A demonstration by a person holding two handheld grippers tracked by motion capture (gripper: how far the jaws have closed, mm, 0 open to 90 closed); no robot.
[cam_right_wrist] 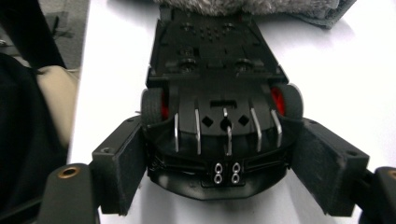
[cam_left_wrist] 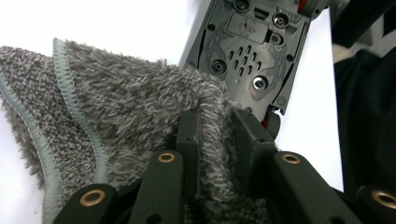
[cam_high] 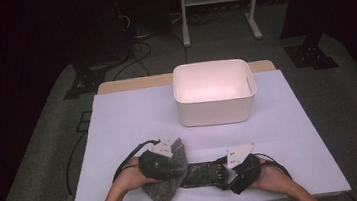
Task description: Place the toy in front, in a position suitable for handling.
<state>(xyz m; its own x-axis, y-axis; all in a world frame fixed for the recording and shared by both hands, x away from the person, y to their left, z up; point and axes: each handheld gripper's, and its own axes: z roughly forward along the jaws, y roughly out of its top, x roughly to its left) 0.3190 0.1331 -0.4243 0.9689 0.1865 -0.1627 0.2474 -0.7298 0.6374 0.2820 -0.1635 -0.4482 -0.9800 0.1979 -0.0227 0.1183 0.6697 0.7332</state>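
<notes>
A black toy car [cam_high: 202, 174] lies upside down on the white table near the front edge, its grey underside [cam_left_wrist: 252, 51] and red-hubbed wheels showing. My right gripper [cam_right_wrist: 219, 156] is shut on one end of the car [cam_right_wrist: 215, 93], a pad pressed against each side. My left gripper [cam_left_wrist: 217, 123] is shut on a fold of a fluffy grey cloth [cam_left_wrist: 130, 107]. The cloth [cam_high: 166, 174] drapes over the car's other end and spreads onto the table. In the high view the left gripper [cam_high: 164, 154] sits left of the car and the right gripper [cam_high: 226, 171] at its right end.
A white plastic bin [cam_high: 214, 91] stands at the back middle of the white table [cam_high: 289, 119]. A person's forearms come in from the bottom edge. Beyond the table are a dark floor, cables and a white stand's legs [cam_high: 219, 5].
</notes>
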